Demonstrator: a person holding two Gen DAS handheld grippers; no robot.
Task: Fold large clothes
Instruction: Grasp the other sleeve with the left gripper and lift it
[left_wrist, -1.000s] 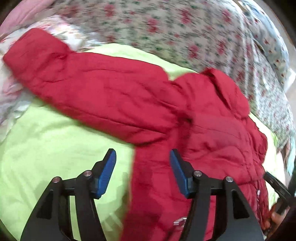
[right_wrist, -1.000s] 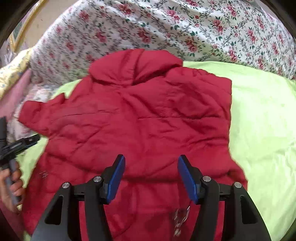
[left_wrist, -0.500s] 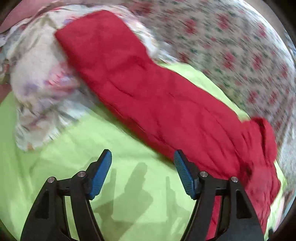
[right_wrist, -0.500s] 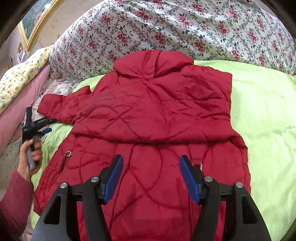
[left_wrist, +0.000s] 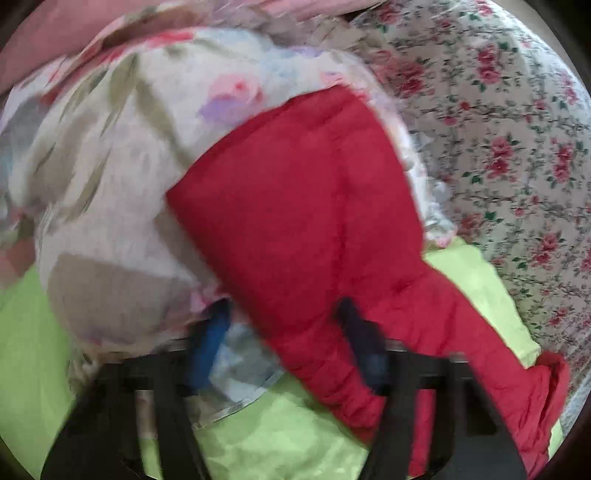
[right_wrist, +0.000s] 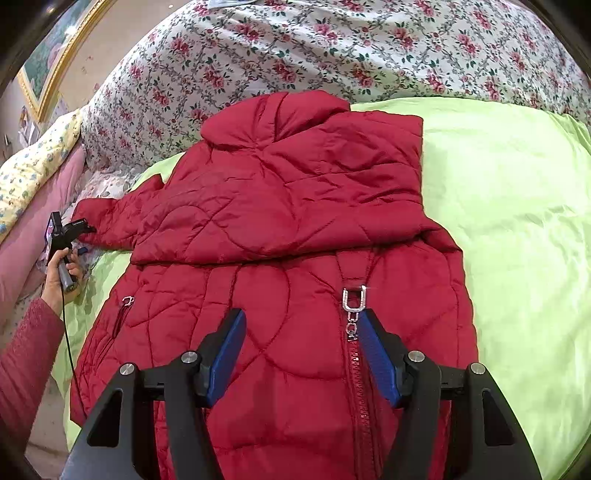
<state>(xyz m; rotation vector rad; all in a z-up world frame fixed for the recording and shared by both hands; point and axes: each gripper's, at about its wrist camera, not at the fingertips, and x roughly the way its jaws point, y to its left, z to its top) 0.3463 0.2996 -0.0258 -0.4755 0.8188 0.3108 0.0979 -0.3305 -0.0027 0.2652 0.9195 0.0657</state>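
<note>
Red quilted jacket (right_wrist: 295, 236) lies front-up on the green sheet (right_wrist: 517, 221), zipped, with one sleeve folded across the chest and the other stretched out to the left.

Far left, right wrist view: a pink pillow (right_wrist: 33, 236) and a yellow flowered one (right_wrist: 33, 166) lie beside the bed; my left hand (right_wrist: 61, 273), in a dark red cuff, grips the left gripper (right_wrist: 86, 230), whose tips sit right at the end of the outstretched sleeve (right_wrist: 107, 225). From this view I cannot tell whether those tips touch the cloth.

Left wrist view, heavily blurred: I see the sleeve (left_wrist: 314, 229) running from a pale flowered cloth (left_wrist: 110, 184) down across the green sheet (left_wrist: 277, 435), passing between the blue pads (left_wrist: 212, 343) of my left gripper (left_wrist: 288, 350). Its fingers stand spread to either side of the cuff, and the blur hides any contact.

Centre, right wrist view: my right gripper (right_wrist: 301, 354) hovers over the jacket's lower front, fingers wide apart and holding nothing. A silver zip pull (right_wrist: 354, 302) lies just inside the right pad (right_wrist: 378, 362). A smaller pocket pull (right_wrist: 127, 301) sits further left.

Right and rear: bare green sheet, bordered behind by a rose-print quilt (right_wrist: 332, 48).
</note>
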